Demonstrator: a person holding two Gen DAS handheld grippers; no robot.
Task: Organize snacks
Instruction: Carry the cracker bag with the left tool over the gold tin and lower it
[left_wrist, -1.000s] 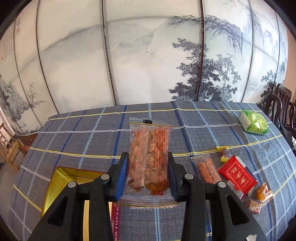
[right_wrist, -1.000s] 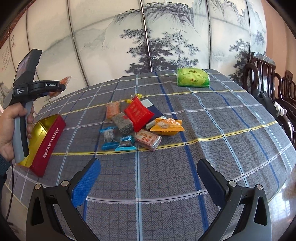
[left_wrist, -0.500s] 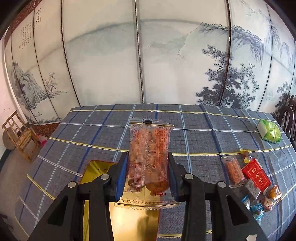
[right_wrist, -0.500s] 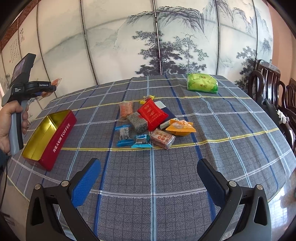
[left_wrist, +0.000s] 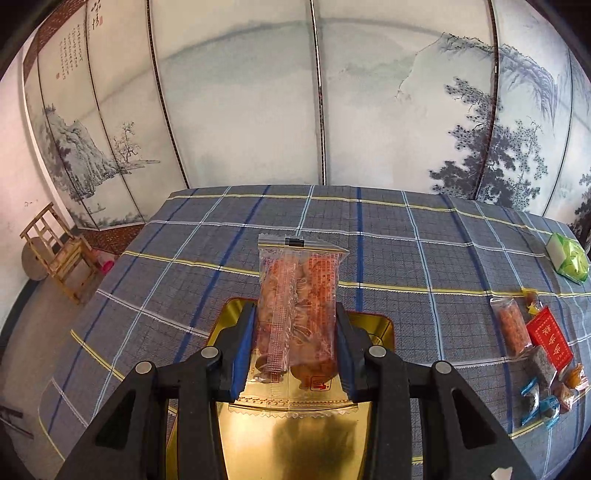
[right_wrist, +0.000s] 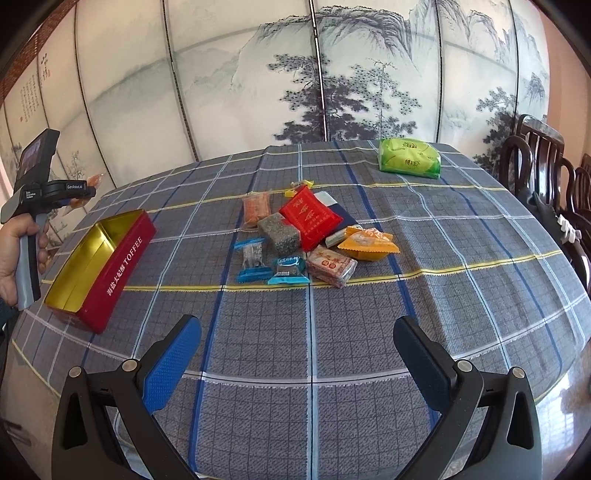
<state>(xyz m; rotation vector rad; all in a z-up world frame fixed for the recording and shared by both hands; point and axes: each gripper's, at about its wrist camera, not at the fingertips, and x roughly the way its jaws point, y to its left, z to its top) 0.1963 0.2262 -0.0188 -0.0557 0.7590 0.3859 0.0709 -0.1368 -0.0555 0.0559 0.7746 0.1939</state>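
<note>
My left gripper (left_wrist: 295, 347) is shut on a clear packet of orange crackers (left_wrist: 297, 314) and holds it above the open gold-lined toffee tin (left_wrist: 295, 435). In the right wrist view the tin (right_wrist: 99, 266) is red outside, at the table's left, with the left gripper (right_wrist: 79, 192) held above its far end. My right gripper (right_wrist: 295, 363) is open and empty, above the near table edge. A pile of small snacks lies mid-table: a red packet (right_wrist: 310, 216), an orange packet (right_wrist: 367, 243), a grey bar (right_wrist: 279, 232), blue-wrapped candies (right_wrist: 290, 271).
A green packet (right_wrist: 410, 158) lies at the far right of the plaid tablecloth (right_wrist: 369, 314). Dark wooden chairs (right_wrist: 546, 173) stand at the right. A painted folding screen (right_wrist: 314, 74) stands behind the table. A small wooden chair (left_wrist: 59, 254) stands on the floor at left.
My left gripper has carried the cracker packet leftward, from beside the tin to above its gold interior. The right gripper stays open and has shifted slightly, bringing the snack pile toward centre view.
</note>
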